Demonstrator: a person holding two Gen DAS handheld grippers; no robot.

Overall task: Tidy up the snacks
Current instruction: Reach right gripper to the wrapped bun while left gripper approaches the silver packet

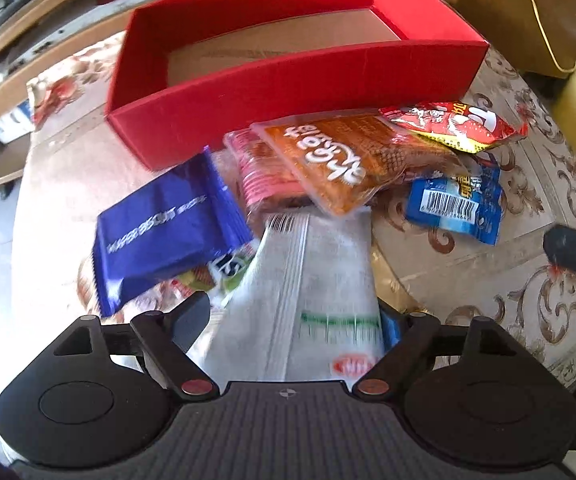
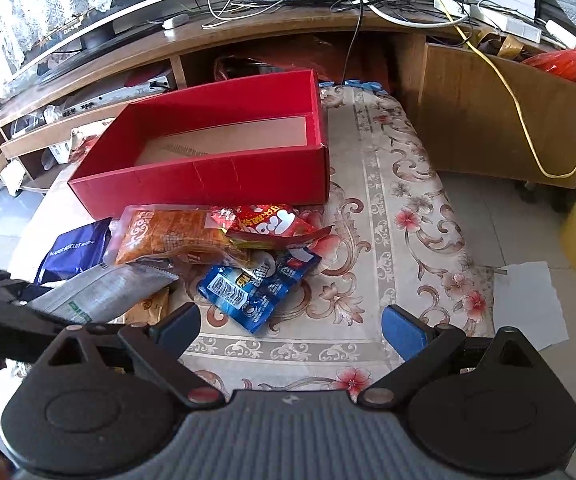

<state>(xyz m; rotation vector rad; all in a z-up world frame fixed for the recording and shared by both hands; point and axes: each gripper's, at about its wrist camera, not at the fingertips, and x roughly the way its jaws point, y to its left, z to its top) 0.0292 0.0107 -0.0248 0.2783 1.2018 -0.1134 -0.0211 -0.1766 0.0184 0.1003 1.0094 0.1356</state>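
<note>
Nearest us, a silvery-white plastic snack packet (image 1: 307,292) lies between the fingers of our left gripper (image 1: 295,320), whose jaws stand wide around it; we cannot tell whether the pads press it. Our right gripper (image 2: 291,328) hangs open over the floral tablecloth (image 2: 387,240), empty. Beyond both sit the remaining packets and the open red cardboard box (image 2: 208,176).

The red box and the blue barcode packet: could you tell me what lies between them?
The red packet and orange packet, seen in the right wrist view.
</note>
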